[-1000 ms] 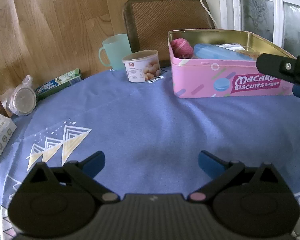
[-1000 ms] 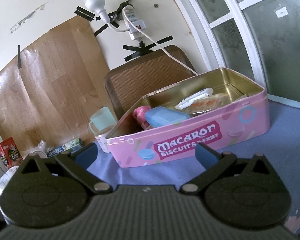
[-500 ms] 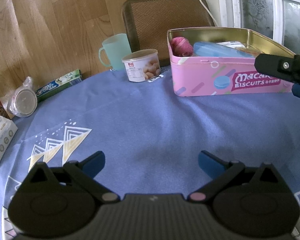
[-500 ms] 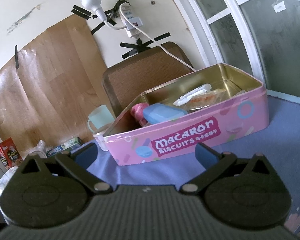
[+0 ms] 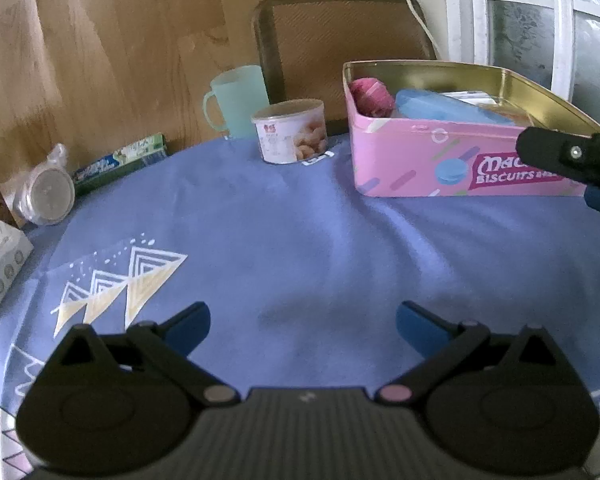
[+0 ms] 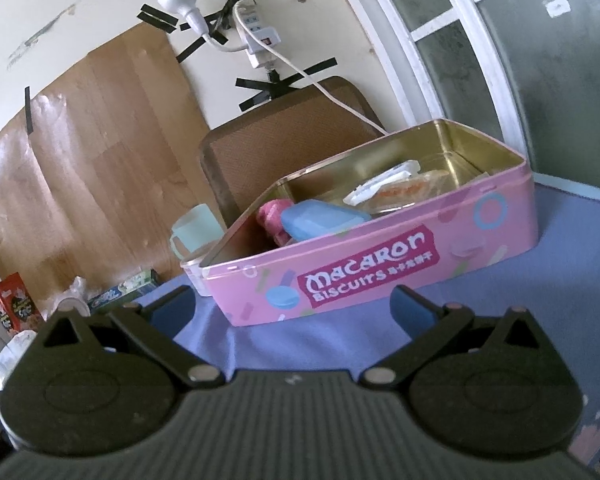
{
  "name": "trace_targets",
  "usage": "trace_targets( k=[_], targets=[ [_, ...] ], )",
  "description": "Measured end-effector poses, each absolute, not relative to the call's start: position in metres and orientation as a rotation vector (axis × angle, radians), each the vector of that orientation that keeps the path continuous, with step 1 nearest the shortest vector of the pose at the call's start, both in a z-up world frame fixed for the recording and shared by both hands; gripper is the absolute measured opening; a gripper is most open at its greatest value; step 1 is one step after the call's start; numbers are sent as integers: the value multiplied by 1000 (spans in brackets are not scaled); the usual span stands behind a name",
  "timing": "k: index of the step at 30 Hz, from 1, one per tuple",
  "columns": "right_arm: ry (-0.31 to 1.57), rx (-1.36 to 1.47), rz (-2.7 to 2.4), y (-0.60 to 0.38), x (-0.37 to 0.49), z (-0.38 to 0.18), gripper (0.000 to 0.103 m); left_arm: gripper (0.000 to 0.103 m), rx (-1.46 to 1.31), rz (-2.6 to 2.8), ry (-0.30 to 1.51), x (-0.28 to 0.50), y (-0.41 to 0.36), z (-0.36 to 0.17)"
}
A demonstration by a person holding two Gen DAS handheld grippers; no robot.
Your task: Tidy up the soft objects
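— On the far right of the blue tablecloth [image 5: 300, 220] stands the pink biscuit tin [image 6: 379, 264], lid off. Which step is this?

— It looks like a pause between placements. The pink soft thing [image 5: 369, 94] already lies at the left end of the tin, beside a blue case [image 6: 319, 220] and some packets [image 6: 395, 188].

— And the tools?

— The left gripper [image 5: 301, 320] hangs over bare cloth, near the viewer, jaws wide apart, holding nothing and touching nothing. The right gripper [image 6: 290, 304] is just before the tin's front wall, also spread wide and empty.

— What does the next move call for?

— Probably to find another soft item. At the far left are a bagged round thing [image 5: 48, 192] and a white carton [image 5: 0, 256]; whether either is soft, one cannot tell. The left gripper would have to travel there and close gently.
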State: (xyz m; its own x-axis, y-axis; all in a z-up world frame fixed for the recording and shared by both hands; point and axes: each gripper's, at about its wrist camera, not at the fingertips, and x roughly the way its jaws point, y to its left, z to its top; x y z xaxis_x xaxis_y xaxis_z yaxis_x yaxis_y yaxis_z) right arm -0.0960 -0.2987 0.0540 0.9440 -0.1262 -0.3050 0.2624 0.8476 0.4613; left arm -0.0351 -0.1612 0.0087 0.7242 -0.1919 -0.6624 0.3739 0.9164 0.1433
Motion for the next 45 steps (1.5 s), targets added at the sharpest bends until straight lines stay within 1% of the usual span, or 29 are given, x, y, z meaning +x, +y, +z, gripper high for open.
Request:
trace_targets(
  k=[14,28,41,45],
  targets=[
    [289,471,-202,-287,-84,58,103,103,234,-339,705,-29,-146,6],
    [299,461,-203,-286,-79,59,103,103,196,-355,676,-29,-139,11],
    [305,463,-208,-285,-78,58,103,103,177,-297,592,-31,-134,18],
    [306,462,-204,-285,-78,58,103,103,164,-293,597,-30,-133,19]
  ],
)
